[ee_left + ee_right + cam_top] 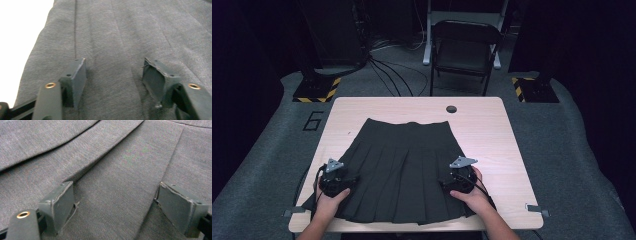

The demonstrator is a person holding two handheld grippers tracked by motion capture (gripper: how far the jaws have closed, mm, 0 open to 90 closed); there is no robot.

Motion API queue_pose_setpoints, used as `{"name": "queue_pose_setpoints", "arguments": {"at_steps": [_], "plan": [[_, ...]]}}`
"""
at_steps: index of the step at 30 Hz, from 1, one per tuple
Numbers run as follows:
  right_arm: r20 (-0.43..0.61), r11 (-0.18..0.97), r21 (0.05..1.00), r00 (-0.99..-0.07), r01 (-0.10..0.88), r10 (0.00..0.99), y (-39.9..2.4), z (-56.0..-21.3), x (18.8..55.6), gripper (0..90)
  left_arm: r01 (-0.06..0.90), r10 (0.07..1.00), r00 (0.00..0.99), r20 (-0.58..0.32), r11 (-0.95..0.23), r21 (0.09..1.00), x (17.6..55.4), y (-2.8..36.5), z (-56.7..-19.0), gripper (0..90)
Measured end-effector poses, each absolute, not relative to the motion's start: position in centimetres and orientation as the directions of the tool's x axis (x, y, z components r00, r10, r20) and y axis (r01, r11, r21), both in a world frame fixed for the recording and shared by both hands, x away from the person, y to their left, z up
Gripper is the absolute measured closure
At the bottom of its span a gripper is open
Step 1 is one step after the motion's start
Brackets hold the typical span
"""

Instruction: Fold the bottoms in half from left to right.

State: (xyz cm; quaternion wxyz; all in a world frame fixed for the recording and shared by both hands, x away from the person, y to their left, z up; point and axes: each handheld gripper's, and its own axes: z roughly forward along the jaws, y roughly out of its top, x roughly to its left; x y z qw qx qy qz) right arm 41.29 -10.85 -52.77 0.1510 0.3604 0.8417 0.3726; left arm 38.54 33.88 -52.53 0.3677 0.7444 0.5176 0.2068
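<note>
Table (492, 125) bare beyond skirt (404, 165) edges; left gripper (113, 72), right gripper (116, 205) jaws wide, pressing pleats.

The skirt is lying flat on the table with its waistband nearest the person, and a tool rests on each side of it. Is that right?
Not quite. The skirt's waistband is at the far end of the table, and the wide hem is nearest the person, as the high view shows. The rest holds: it lies flat, with the left tool and the right tool on its two sides.

Wooden table (492, 130) bears 1 dark pleated skirt (404, 170).
</note>
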Motion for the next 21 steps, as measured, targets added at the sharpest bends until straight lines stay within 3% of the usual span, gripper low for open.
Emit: {"name": "queue_pose_setpoints", "arguments": {"at_steps": [9,21], "plan": [[0.016,0.46,0.737,-0.693,0.496,0.721,-10.8,-52.8,41.3,14.1,0.611,0.92,0.377,-0.103,-0.163,0.775,38.6,34.4,-51.5,47.7],[0.013,0.464,0.736,-0.695,0.493,0.719,-10.9,-52.8,41.3,14.1,0.573,0.864,0.485,-0.134,-0.198,0.795,39.5,33.1,-48.0,59.8]]}}
